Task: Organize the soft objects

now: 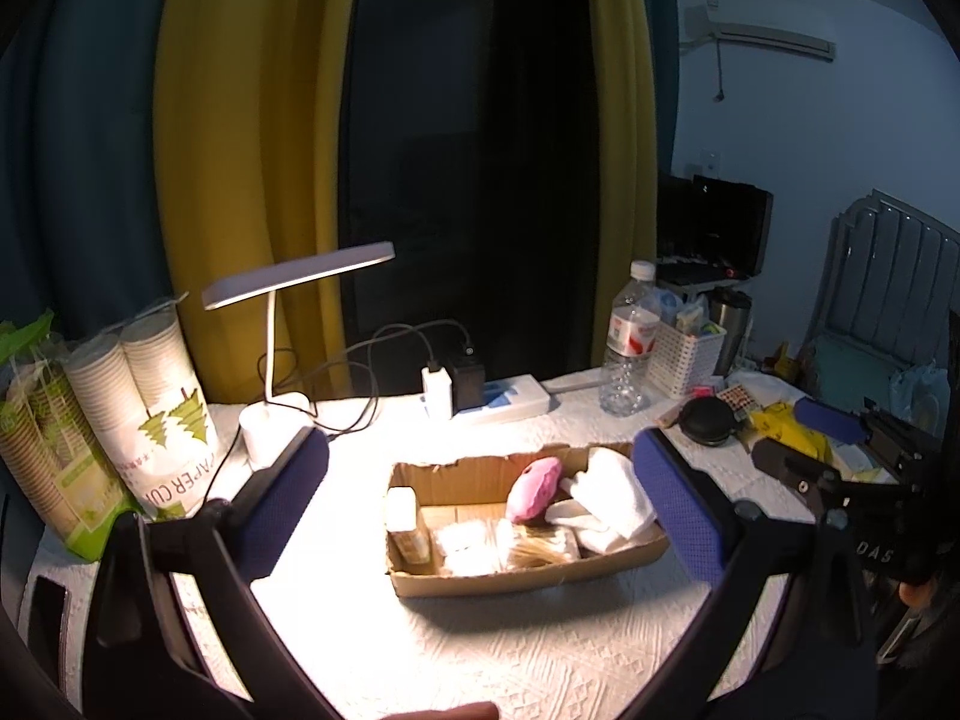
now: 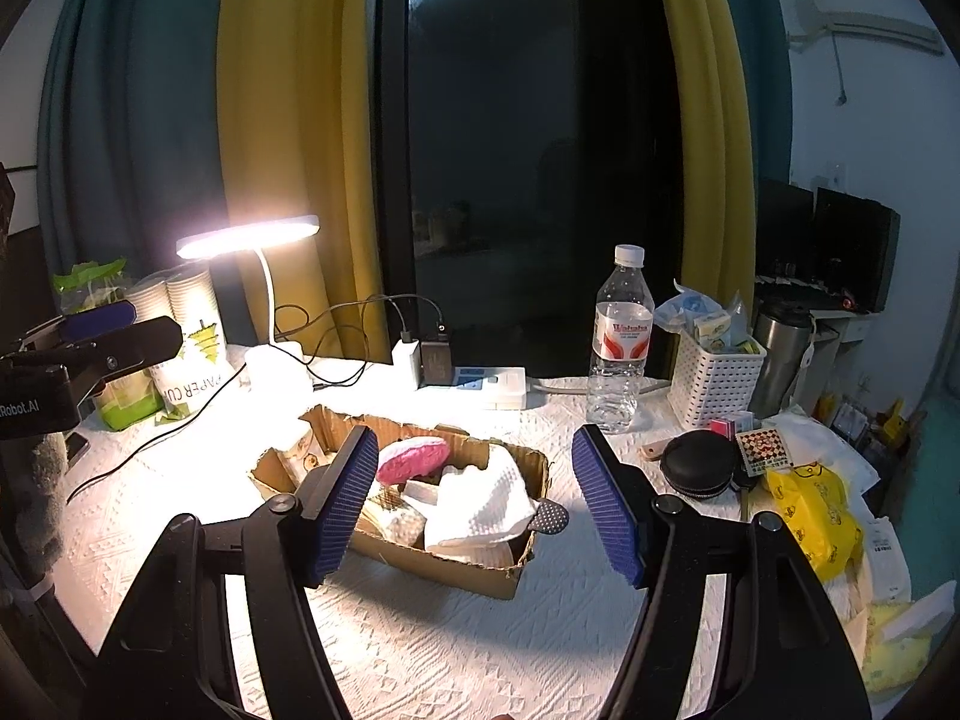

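A shallow cardboard box (image 1: 480, 579) (image 2: 456, 567) sits mid-table on a white textured cloth. In it lie a pink sponge (image 1: 534, 489) (image 2: 414, 459), folded white cloths (image 1: 612, 489) (image 2: 486, 501), packets of cotton swabs (image 1: 510, 546) and a small bottle (image 1: 405, 519). My left gripper (image 1: 480, 504) is open and empty, held above the near side of the box. My right gripper (image 2: 474, 507) is open and empty, held over the box's right part. A dark dotted pad (image 2: 549, 517) lies just right of the box.
A lit desk lamp (image 2: 249, 237), bagged paper cups (image 1: 150, 414), power strip with chargers (image 2: 486, 384), water bottle (image 2: 621, 342), white basket (image 2: 714, 381), steel tumbler (image 2: 780, 354), black round case (image 2: 699, 463) and yellow bag (image 2: 810, 510) ring the table.
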The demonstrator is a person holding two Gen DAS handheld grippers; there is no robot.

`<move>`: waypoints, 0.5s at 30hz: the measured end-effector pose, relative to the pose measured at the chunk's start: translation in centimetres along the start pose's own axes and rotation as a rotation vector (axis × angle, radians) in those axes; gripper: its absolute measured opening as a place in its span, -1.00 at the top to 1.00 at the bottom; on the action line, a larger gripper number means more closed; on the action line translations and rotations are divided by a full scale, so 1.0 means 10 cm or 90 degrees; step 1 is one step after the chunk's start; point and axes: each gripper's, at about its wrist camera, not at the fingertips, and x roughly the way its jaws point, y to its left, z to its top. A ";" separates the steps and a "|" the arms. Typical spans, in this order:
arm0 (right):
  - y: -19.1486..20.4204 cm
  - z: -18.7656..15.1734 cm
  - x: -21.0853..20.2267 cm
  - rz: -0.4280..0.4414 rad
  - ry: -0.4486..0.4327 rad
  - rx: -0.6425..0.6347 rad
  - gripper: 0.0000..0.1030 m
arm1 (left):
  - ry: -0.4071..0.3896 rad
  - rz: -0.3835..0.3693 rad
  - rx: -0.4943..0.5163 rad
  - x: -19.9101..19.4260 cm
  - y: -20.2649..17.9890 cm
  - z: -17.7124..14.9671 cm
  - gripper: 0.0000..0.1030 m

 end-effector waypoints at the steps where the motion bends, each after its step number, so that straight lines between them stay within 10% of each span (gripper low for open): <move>1: 0.00 0.01 0.01 0.000 0.001 -0.001 -0.37 | 0.000 0.000 -0.001 0.01 0.00 0.00 -0.98; 15: -0.04 0.04 0.12 0.003 0.003 0.000 -0.37 | -0.001 0.011 -0.006 0.08 0.04 0.02 -0.98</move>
